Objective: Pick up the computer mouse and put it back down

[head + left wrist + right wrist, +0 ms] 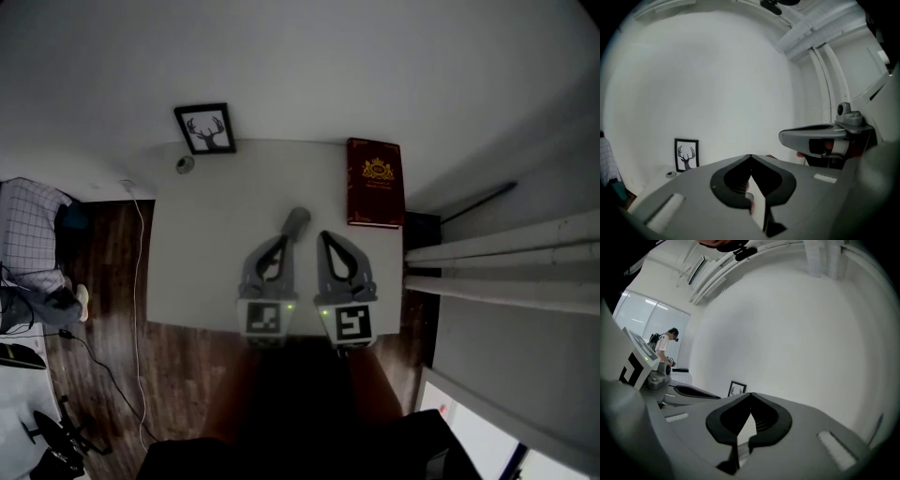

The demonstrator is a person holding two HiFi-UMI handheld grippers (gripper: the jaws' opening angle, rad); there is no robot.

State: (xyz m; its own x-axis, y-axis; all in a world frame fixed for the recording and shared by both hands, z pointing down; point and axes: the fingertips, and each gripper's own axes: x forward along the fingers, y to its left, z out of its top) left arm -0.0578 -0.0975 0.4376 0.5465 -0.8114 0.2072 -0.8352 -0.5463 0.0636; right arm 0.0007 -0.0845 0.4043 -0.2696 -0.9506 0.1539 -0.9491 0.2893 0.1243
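Grey computer mouse mid-way on white rectangular table, left gripper just beside mouse, jaws together, empty, right gripper near mouse, likewise closed on nothing, dark red hardback book right of mouse, black-framed deer picture beyond-left of mouse.

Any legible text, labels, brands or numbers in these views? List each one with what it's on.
None legible in any view.
Cover of the red book: gold emblem and lettering, too small and blurred to read.
The framed picture: deer head only, no words.
The marker cube on the left hand-held gripper and the one on the right hand-held gripper: black-and-white square patterns, no letters.
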